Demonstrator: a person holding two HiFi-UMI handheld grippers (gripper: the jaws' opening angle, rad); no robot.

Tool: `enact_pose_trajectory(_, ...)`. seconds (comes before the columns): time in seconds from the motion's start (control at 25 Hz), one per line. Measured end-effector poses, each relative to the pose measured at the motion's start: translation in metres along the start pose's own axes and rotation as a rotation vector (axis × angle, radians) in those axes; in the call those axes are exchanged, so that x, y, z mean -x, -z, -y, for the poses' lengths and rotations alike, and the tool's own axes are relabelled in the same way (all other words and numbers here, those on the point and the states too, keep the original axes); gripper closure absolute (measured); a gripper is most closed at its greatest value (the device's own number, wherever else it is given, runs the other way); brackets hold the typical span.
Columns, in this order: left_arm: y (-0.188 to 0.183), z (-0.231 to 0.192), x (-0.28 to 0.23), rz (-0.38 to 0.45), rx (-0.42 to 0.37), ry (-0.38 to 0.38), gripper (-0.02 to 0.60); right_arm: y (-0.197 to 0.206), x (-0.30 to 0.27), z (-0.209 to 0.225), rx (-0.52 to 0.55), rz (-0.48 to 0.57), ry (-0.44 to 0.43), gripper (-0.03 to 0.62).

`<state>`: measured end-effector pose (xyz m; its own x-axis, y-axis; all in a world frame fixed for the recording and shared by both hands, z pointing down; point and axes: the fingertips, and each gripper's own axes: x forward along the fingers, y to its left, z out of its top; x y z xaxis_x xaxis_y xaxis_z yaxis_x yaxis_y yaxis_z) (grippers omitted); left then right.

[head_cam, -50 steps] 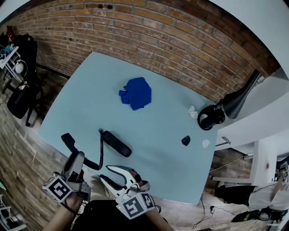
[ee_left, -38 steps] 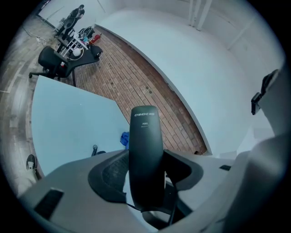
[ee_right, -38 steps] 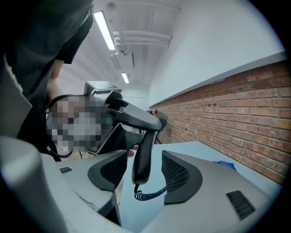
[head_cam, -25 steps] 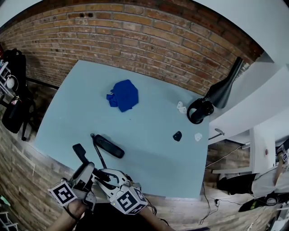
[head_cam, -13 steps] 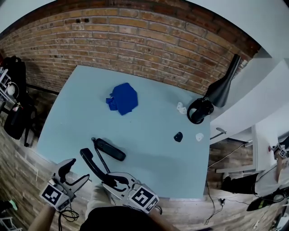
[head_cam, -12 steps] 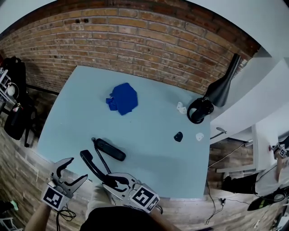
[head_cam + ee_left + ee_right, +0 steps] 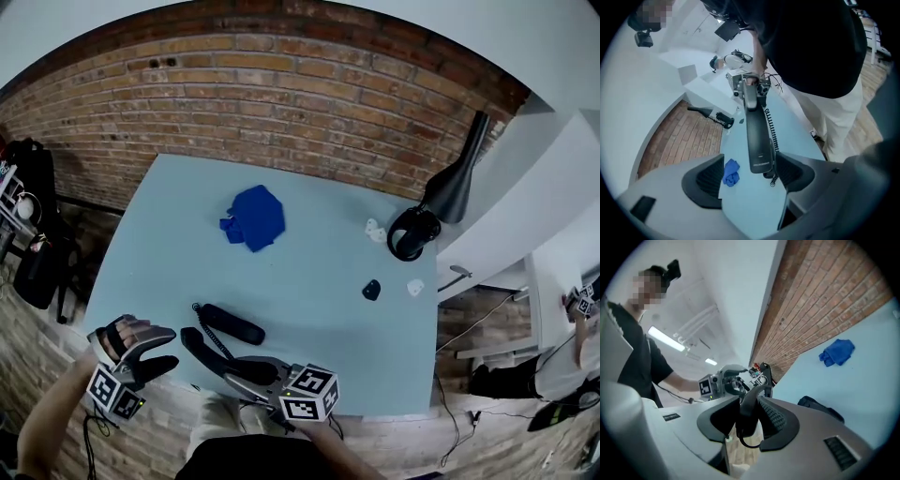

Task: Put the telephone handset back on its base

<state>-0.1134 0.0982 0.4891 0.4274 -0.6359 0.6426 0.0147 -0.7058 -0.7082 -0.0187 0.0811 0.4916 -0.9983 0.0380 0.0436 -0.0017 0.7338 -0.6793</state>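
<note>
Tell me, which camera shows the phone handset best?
The left gripper view: the handset runs full length down the picture, coiled cord beside it. The head view shows it small, one end covered by the right gripper. The right gripper view shows only the end pinched between its fingers.

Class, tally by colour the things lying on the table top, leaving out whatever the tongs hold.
Blue: 1, the cloth
White: 2, two small white pieces
Black: 3, the telephone base, a small black piece, a looped item near the right edge
Total: 6
</note>
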Motion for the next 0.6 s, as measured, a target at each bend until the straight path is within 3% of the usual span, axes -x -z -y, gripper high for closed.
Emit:
enact_pose_trajectory(0.12, 0.005, 0.008, -0.014, -0.026, -0.058, 0.035, 0.184, -0.009, 0.006, 0.002, -0.119, 0.039, -0.053, 0.467)
enact_pose_trajectory(0.24, 0.011, 0.008, -0.026, -0.052, -0.133, 0.032, 0.169, -0.011, 0.01, 0.001, -0.15, 0.035, -0.076, 0.467)
enact_pose_trajectory(0.6, 0.002, 0.009, -0.05, -0.027, -0.078, 0.063, 0.17, -0.018, 0.013, -0.005, -0.197, 0.09, -0.143, 0.467)
